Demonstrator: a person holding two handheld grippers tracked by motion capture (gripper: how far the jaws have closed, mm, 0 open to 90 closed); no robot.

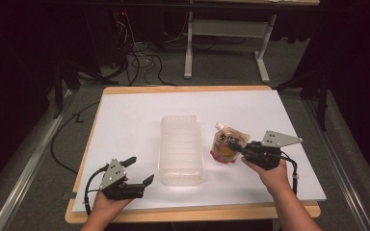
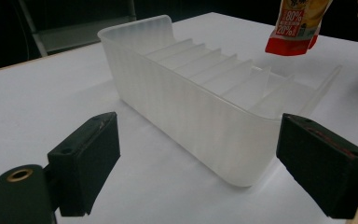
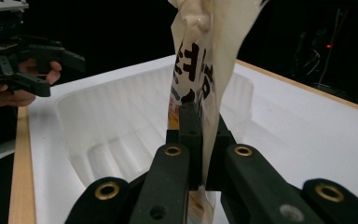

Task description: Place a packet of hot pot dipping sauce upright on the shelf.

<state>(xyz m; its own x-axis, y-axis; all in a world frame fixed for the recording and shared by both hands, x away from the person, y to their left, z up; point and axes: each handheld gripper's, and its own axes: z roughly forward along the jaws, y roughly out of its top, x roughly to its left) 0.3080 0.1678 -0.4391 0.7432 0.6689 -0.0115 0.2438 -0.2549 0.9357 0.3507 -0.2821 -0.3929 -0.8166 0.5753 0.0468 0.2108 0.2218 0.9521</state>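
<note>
- The right gripper (image 1: 237, 147) has its jaws closed tight on a printed food pouch (image 1: 227, 146), pinching it edge-on so the pouch stands up between the jaws in the right gripper view; in the left gripper view the pouch's red lower edge hangs clear above the tabletop.
- The left gripper (image 1: 141, 169) has its jaws spread wide with nothing between them, held low near the table's front edge; the person's left hand (image 1: 107, 198) wraps its body.
- Under both grippers lies a white table surface (image 1: 130, 115), with a light wooden rim (image 1: 183, 89) showing at the far edge and at the front corners.
- Ahead of the left gripper's jaws, and just to the left of the right gripper, sits a translucent plastic bin (image 1: 181, 149), long and narrow, with ribbed dividers across its inside; it rests flat on the white surface with its near end toward the person.
- Beyond the table, well past both grippers, the room is dark: a grey carpeted floor (image 1: 221, 67), a tangle of black cables (image 1: 142, 60) on it at the far left, and the pale legs of another table (image 1: 189, 48) behind.
- The person's right hand (image 1: 270, 175) grips the right gripper from behind, and a grey three-cornered plate (image 1: 278, 139) sits on top of that gripper.
</note>
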